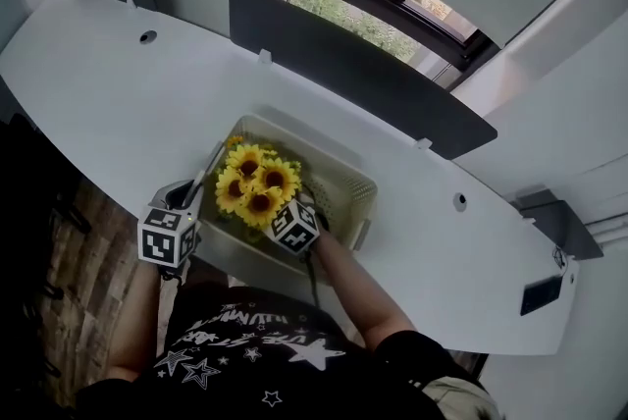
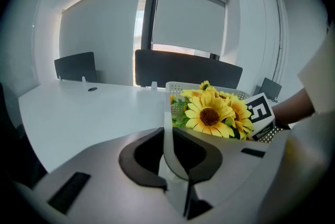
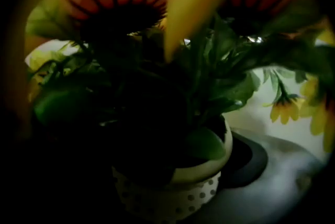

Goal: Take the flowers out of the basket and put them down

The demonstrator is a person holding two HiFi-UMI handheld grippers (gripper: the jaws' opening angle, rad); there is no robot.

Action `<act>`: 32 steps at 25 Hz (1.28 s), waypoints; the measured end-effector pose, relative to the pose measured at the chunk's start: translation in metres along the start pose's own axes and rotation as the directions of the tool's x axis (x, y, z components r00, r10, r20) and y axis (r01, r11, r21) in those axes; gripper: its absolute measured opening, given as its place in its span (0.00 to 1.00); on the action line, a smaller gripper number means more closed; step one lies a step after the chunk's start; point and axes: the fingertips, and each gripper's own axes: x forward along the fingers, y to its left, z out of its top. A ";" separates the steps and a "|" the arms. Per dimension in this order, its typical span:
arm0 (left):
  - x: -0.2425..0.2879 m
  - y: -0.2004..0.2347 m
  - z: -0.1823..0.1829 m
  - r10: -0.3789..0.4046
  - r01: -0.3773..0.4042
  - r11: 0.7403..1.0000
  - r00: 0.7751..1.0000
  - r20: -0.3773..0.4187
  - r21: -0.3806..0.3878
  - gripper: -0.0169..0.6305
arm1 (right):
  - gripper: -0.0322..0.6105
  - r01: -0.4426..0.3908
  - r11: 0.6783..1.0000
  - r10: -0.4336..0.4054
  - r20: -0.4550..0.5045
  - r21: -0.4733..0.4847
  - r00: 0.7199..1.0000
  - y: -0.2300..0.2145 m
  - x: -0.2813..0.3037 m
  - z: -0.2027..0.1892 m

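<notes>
Head view: white desk [image 1: 118, 94] curving across the frame. A pale perforated basket [image 1: 339, 175] sits at its near edge, centre of the frame. The flowers [image 1: 257, 184], a yellow sunflower bunch, are in the basket's left half. The left gripper [image 1: 194, 192] is at the basket's left rim. The right gripper [image 1: 287, 214] reaches in from lower centre, its tips under the blooms.

Left gripper view: jaws low centre, clenched on a thin white upright wall, the basket's rim. We see the sunflowers just right of centre, above the rim. The right gripper's marker cube sits beside them at right.

Right gripper view: dark and very close. Orange-yellow petals fill the top, green leaves the middle. A cream pot [image 3: 178, 186] with a dotted band stands at lower centre, between the jaws. The jaws stand wide, released around the pot, not clamped on it. A pale basket wall shows behind, at right.
</notes>
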 end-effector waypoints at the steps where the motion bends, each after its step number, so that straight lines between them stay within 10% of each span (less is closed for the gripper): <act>1: 0.000 0.000 0.000 -0.005 0.005 1.000 1.000 -0.002 0.002 0.10 | 0.92 0.006 1.000 -0.006 0.014 0.001 1.000 -0.001 0.003 0.003; 32: 0.000 -0.001 0.003 -0.113 0.113 0.994 0.993 0.034 -0.009 0.11 | 0.88 0.086 0.971 -0.127 0.176 0.225 0.976 -0.039 -0.002 0.059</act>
